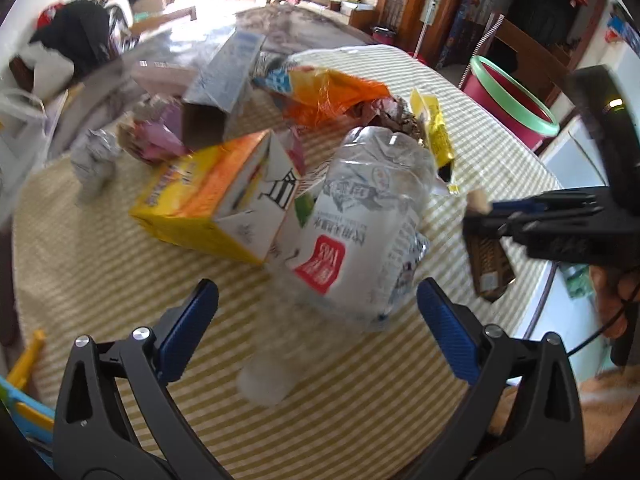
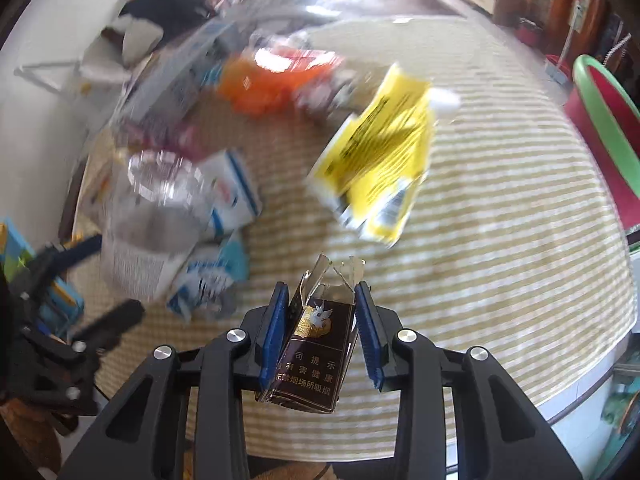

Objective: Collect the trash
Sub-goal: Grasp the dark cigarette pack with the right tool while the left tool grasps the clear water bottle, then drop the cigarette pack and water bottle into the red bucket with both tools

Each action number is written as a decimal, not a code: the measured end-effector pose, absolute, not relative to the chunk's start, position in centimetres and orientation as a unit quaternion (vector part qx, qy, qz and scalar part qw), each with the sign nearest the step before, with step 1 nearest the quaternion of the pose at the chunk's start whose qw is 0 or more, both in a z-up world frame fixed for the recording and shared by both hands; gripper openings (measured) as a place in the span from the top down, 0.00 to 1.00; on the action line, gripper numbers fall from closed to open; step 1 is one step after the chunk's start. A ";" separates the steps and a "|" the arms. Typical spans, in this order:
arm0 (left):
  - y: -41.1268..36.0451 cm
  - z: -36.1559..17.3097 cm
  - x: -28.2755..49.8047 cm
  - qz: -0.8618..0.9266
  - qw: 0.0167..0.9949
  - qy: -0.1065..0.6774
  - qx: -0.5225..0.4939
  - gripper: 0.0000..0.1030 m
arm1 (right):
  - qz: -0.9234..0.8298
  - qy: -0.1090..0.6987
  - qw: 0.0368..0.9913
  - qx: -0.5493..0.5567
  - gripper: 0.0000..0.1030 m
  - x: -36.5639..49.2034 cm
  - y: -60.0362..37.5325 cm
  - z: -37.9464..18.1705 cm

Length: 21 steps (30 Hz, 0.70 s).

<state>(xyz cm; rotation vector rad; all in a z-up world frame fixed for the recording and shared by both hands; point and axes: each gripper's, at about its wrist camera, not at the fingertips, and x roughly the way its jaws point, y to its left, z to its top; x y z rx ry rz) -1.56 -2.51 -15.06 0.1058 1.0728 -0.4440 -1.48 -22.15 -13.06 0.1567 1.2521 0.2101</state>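
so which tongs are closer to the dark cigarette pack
Right. The right tongs have the cigarette pack between their blue pads. The left tongs hang open over the crushed plastic bottle, off to the pack's side.

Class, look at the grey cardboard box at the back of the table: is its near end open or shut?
Open. In the left wrist view the grey cardboard box shows a dark hollow at its near end, with no flap across it.
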 end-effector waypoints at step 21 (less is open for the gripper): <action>-5.9 -8.0 2.3 -0.161 0.873 0.448 -0.106 0.38 | 0.079 0.457 0.880 0.101 0.68 1.8 -30.5 -7.0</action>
